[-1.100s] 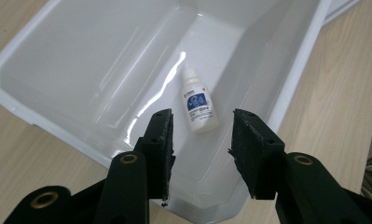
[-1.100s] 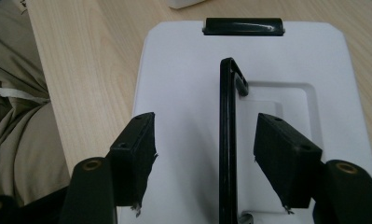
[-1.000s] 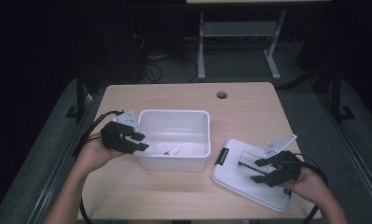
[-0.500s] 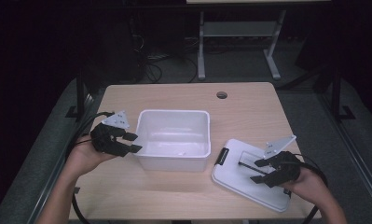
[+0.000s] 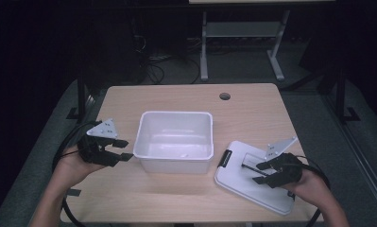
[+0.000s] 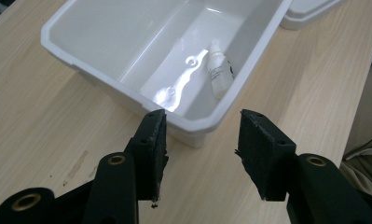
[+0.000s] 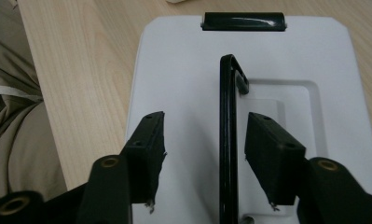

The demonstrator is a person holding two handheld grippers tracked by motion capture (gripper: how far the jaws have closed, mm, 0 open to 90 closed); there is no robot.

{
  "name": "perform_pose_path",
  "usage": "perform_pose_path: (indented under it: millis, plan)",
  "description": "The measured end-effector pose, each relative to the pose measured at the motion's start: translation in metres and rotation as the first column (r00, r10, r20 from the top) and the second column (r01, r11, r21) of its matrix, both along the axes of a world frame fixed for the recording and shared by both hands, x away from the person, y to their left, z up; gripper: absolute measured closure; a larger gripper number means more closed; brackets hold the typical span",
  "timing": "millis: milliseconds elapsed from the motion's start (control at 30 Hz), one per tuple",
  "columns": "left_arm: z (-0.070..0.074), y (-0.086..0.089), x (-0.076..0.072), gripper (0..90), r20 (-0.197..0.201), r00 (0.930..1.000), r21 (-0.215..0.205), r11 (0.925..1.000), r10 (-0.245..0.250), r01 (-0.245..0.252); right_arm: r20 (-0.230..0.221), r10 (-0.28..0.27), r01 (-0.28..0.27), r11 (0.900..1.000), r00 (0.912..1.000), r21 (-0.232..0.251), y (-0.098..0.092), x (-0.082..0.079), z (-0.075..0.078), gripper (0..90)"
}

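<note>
pale wood-grain table with a round cable hole stands in a dark room over grey floor. glossy white rectangular plastic tub sits mid-table, a small white dropper bottle lying inside. left gripper hovers released beside it. right gripper, jaws apart, straddles the black wire handle of the flat white plastic lid.
</note>
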State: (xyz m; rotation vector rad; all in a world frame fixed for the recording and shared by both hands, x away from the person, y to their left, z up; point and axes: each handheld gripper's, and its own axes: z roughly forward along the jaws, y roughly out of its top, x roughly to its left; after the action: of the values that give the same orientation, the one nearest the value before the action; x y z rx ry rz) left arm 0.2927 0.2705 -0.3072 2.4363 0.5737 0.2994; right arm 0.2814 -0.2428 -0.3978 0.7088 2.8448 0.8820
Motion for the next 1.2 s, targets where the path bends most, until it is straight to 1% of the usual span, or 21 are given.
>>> perform_pose_path:
  millis: [67,167,200,267,300,400,433,500,567,633,700,733,767,800,900,933,1000,1067,1100,1133,1200]
  plan:
    - [-0.002,0.004,-0.004,51.0,0.005,1.0000,-0.005,1.0000,0.008,-0.008,0.010,-0.003,0.003,1.000,0.9999,-0.009,0.000,0.000,0.000,54.8]
    - [-0.003,0.008,-0.007,50.7,0.009,0.9999,-0.004,0.9999,0.013,-0.013,0.018,-0.006,0.006,1.000,0.9998,-0.023,0.001,0.002,-0.002,56.4]
    - [-0.004,0.010,-0.009,50.7,0.010,0.9998,-0.006,0.9999,0.015,-0.015,0.022,-0.005,0.006,1.000,0.9997,-0.029,0.001,0.003,-0.003,59.0]
    - [-0.005,0.014,-0.012,50.7,0.012,0.9997,-0.005,0.9998,0.020,-0.020,0.024,-0.008,0.009,0.999,0.9997,-0.034,0.002,0.004,-0.003,60.3]
    - [-0.006,0.015,-0.013,50.4,0.013,0.9997,-0.006,0.9997,0.023,-0.023,0.023,-0.008,0.009,0.999,0.9997,-0.036,0.002,0.004,-0.004,63.1]
    - [-0.009,0.019,-0.017,50.1,0.013,0.9995,-0.012,0.9996,0.027,-0.027,0.026,-0.006,0.007,0.999,0.9996,-0.047,0.003,0.006,-0.005,65.5]
    - [-0.011,0.021,-0.018,49.9,0.013,0.9995,-0.013,0.9995,0.028,-0.028,0.025,-0.005,0.006,0.999,0.9997,-0.049,0.003,0.007,-0.005,67.3]
    - [-0.014,0.022,-0.020,49.7,0.009,0.9995,-0.018,0.9994,0.031,-0.030,0.031,0.002,0.000,0.998,0.9995,-0.059,0.004,0.008,-0.006,68.1]
    - [-0.018,0.024,-0.022,49.5,0.006,0.9995,-0.020,0.9993,0.030,-0.030,0.020,0.000,0.001,0.998,0.9998,-0.063,0.004,0.008,-0.007,70.9]
    - [-0.021,0.025,-0.024,49.3,0.004,0.9995,-0.023,0.9993,0.030,-0.030,0.024,0.003,-0.001,0.997,0.9997,-0.075,0.005,0.009,-0.008,71.3]
    - [-0.024,0.026,-0.025,49.0,0.000,0.9995,-0.028,0.9991,0.032,-0.032,0.022,0.005,-0.003,0.997,0.9997,-0.079,0.006,0.009,-0.008,74.3]
    - [-0.027,0.028,-0.027,48.7,-0.001,0.9994,-0.031,0.9989,0.035,-0.035,0.021,0.006,-0.004,0.997,0.9998,-0.081,0.006,0.010,-0.008,77.1]
    - [-0.027,0.028,-0.027,48.6,-0.001,0.9994,-0.031,0.9989,0.035,-0.035,0.021,0.006,-0.004,0.997,0.9998,-0.081,0.006,0.010,-0.008,77.1]
    - [-0.029,0.029,-0.029,48.5,-0.005,0.9994,-0.033,0.9989,0.034,-0.034,0.027,0.008,-0.006,0.996,0.9996,-0.090,0.005,0.010,-0.008,79.0]
    - [-0.032,0.030,-0.031,48.1,-0.003,0.9994,-0.038,0.9987,0.035,-0.035,0.023,0.005,-0.003,0.996,0.9997,-0.092,0.006,0.010,-0.007,79.4]
    - [-0.035,0.031,-0.032,47.7,-0.008,0.9993,-0.045,0.9983,0.037,-0.037,0.024,0.005,-0.002,0.995,0.9997,-0.096,0.006,0.011,-0.007,79.7]
    - [-0.036,0.032,-0.033,47.5,-0.008,0.9994,-0.042,0.9985,0.035,-0.035,0.025,0.007,-0.004,0.995,0.9997,-0.095,0.006,0.011,-0.007,79.8]
    - [-0.043,0.032,-0.035,47.0,-0.013,0.9993,-0.038,0.9986,0.035,-0.036,0.027,0.004,-0.001,0.996,0.9996,-0.093,0.004,0.012,-0.006,80.3]
    - [-0.043,0.032,-0.035,46.8,-0.013,0.9993,-0.038,0.9986,0.035,-0.036,0.027,0.004,-0.001,0.996,0.9996,-0.093,0.004,0.012,-0.006,80.3]
    - [-0.047,0.033,-0.036,46.7,-0.018,0.9991,-0.039,0.9984,0.039,-0.040,0.025,0.002,0.001,0.996,0.9997,-0.090,0.004,0.013,-0.006,80.6]
    - [-0.049,0.033,-0.037,46.7,-0.022,0.9990,-0.040,0.9984,0.040,-0.041,0.026,0.003,-0.001,0.996,0.9997,-0.091,0.004,0.013,-0.006,80.7]
